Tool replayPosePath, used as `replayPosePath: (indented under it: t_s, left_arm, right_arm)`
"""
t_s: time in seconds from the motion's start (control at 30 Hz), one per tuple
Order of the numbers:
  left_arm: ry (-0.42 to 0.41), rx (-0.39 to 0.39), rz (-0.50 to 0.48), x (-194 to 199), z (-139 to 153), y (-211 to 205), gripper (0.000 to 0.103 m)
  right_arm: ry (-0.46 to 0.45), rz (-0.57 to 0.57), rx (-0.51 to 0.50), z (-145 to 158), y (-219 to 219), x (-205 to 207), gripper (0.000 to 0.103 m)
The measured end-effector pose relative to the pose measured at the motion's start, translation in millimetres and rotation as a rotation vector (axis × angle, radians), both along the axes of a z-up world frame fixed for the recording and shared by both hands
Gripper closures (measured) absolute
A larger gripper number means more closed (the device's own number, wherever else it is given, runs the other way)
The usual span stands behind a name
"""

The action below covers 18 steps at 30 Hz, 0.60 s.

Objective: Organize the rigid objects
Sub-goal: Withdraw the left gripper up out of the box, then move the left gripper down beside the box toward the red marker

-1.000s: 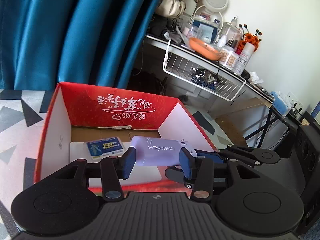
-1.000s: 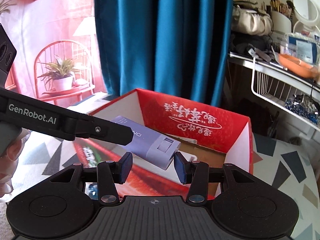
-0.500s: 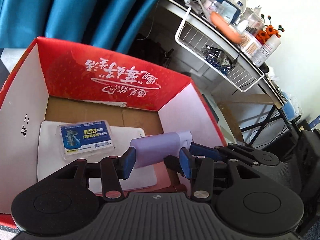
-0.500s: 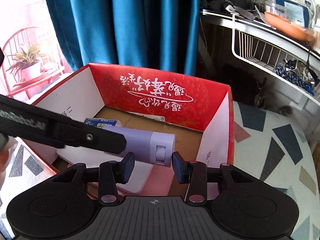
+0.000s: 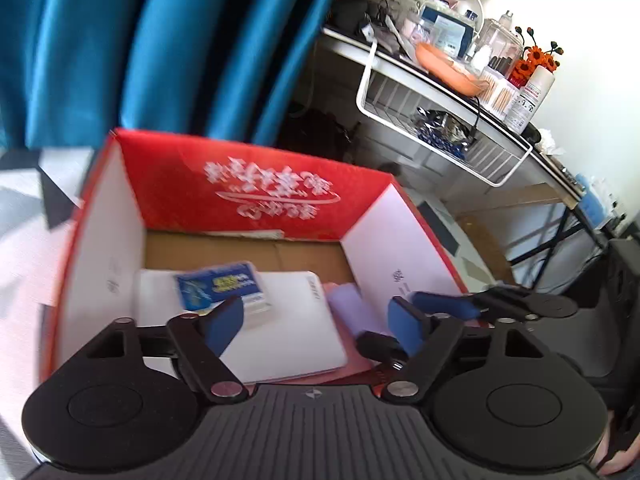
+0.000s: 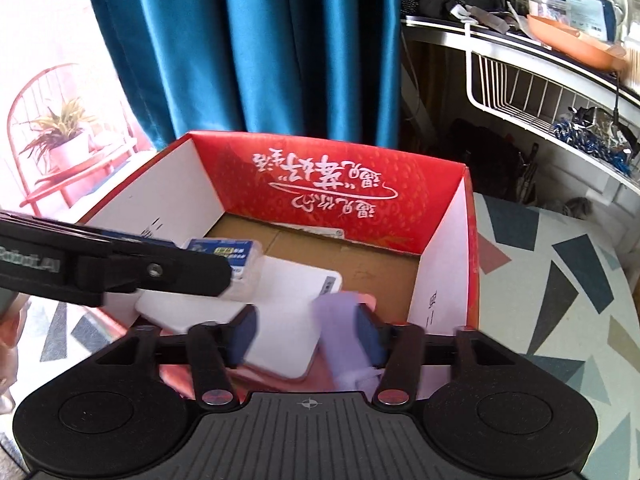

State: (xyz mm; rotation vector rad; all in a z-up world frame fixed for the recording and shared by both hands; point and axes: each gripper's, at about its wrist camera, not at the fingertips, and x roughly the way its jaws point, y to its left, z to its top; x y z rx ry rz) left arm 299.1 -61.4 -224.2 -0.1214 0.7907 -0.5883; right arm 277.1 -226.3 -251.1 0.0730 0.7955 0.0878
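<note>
Red carton (image 5: 256, 184), open top, white inner side walls, white script on far wall, brown floor. Inside: flat white slab (image 5: 288, 320) lying on a pink sheet; blue-labelled clear case (image 5: 222, 284) on the slab's far left corner; lilac rounded block (image 5: 356, 308), blurred, lying by the right wall.

Teal curtain (image 6: 248, 48), wire basket (image 5: 436, 120) (cluttered)
</note>
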Motion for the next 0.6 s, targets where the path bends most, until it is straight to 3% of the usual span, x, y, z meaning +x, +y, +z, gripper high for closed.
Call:
replayPosePath:
  t_s: [0.03, 0.13, 0.23, 0.43, 0.6]
  left_arm:
    - [-0.011, 0.009, 0.007, -2.3, 3.4, 2.7, 0.013]
    - [-0.021, 0.018, 0.04, -10.2, 12.5, 12.5, 0.001]
    - [-0.06, 0.05, 0.052, -22.0, 21.9, 20.2, 0.0]
    - [-0.145, 0.128, 0.11, -46.5, 42.5, 37.0, 0.0]
    - [-0.18, 0.144, 0.144, -68.7, 55.6, 50.6, 0.0]
  right_arm:
    - [-0.004, 0.0, -0.009, 2.8, 1.7, -2.8, 0.03]
    - [-0.015, -0.007, -0.039, 11.2, 5.9, -10.0, 0.017]
    - [-0.031, -0.021, -0.058, 20.5, 8.1, -17.2, 0.003]
    - [-0.058, -0.052, -0.026, 40.3, 5.9, -33.0, 0.0]
    - [-0.08, -0.079, 0.012, 53.8, 5.4, -49.3, 0.0]
